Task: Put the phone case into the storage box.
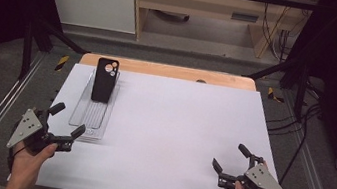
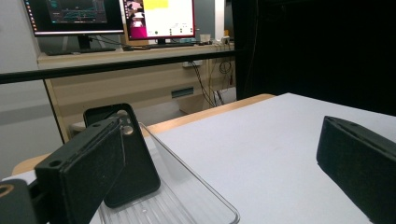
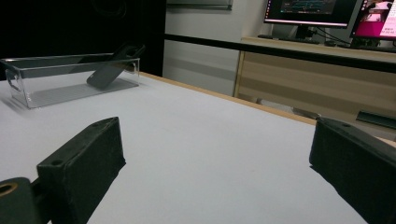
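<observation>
Both of my hands sit at the near edge of the table (image 1: 177, 126), each holding a gripper. My left gripper (image 1: 67, 125) has its jaws spread wide and grips nothing; it rests at the near left, just beside the near end of the clear tray (image 1: 83, 114). My right gripper (image 1: 234, 157) is at the near right, jaws also wide apart and empty, well apart from the tray. A black phone case (image 1: 105, 80) leans tilted inside the tray's far end, its camera cut-out uppermost. In my left gripper view the case (image 2: 137, 172) shows just behind one jaw, propped against the tray (image 2: 205, 200) wall. In my right gripper view the tray (image 3: 28, 88) and case (image 3: 109, 70) lie far off across the bare white surface.
</observation>
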